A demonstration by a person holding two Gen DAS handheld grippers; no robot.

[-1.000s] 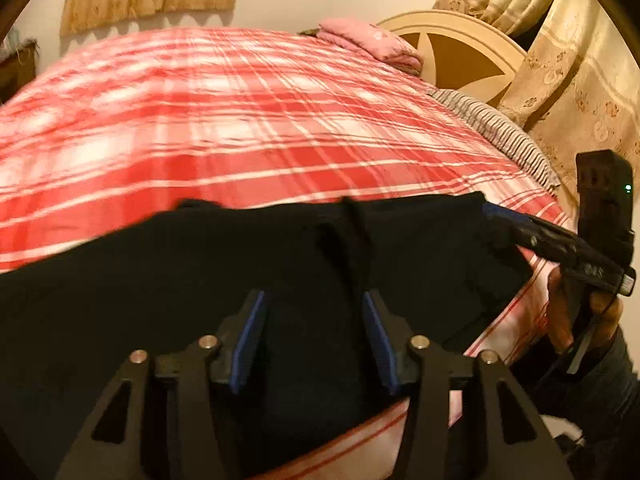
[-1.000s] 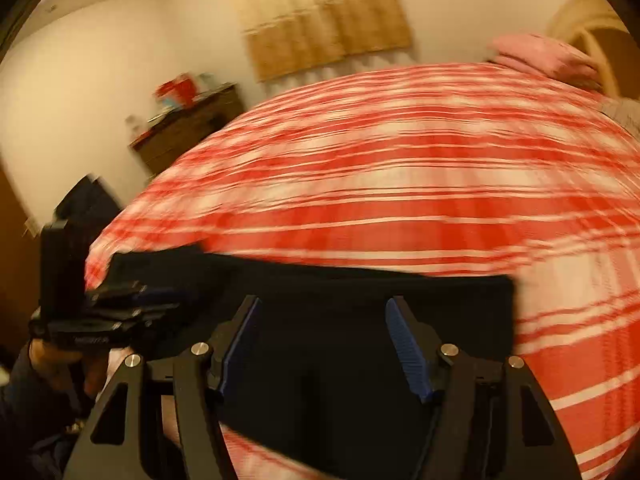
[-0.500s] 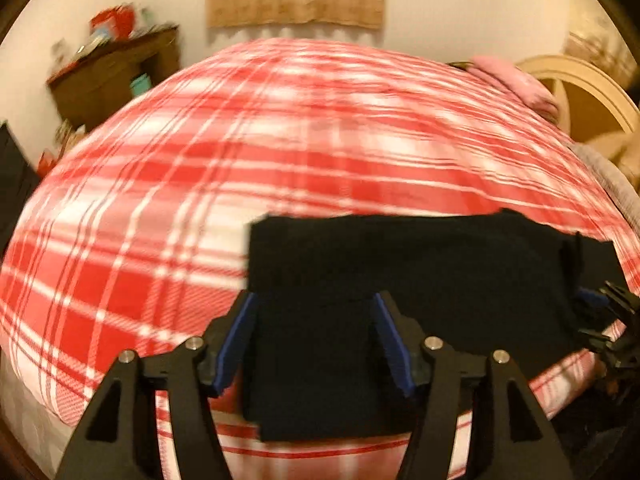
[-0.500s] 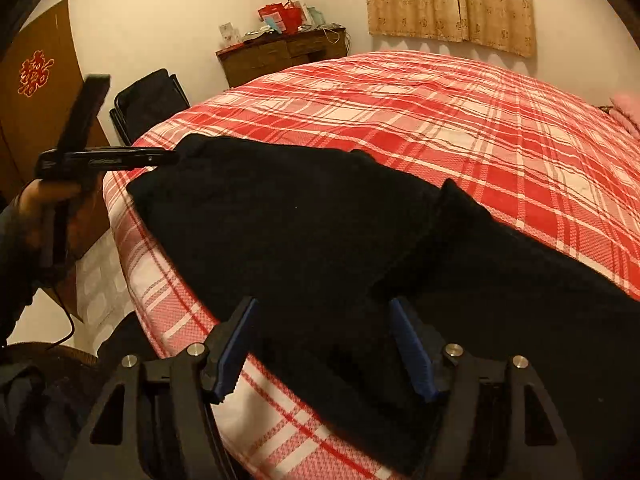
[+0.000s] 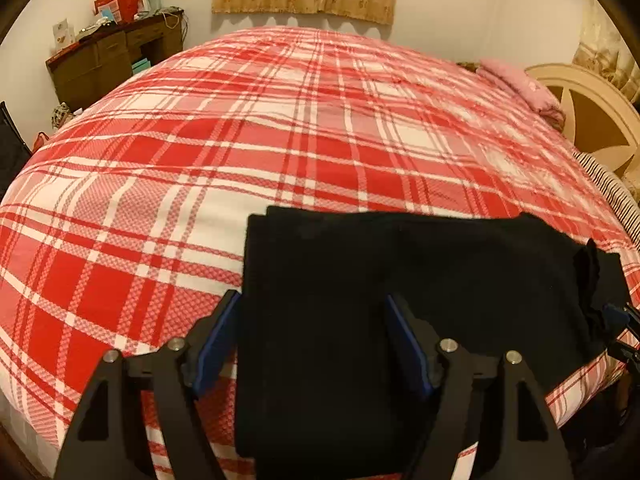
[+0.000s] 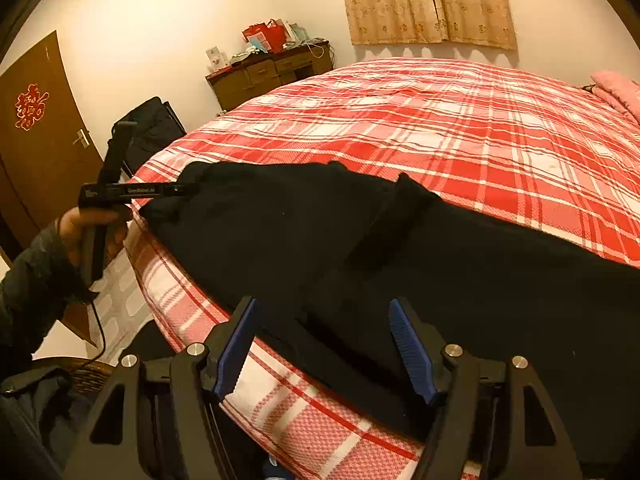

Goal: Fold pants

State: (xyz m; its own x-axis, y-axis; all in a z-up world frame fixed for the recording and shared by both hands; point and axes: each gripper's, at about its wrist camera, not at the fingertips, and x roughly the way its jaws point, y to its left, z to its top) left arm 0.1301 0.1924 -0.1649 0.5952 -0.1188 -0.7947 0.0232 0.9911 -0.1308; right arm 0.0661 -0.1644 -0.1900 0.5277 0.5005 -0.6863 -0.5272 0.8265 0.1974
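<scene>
Item: my two grippers, black pants, plaid bed.
My left gripper point(image 5: 312, 336) and right gripper point(image 6: 322, 344) both gape wide, holding nothing; the pants point(image 5: 400, 280) lie flat directly beneath and ahead of them, along the bedspread's point(image 5: 280, 128) near edge.

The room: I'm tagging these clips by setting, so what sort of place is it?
A home bedroom, most likely. A large bed with a red-and-white plaid cover fills the view, a cream wooden headboard stands at its end, and a cluttered brown wooden dresser stands against the wall.
</scene>
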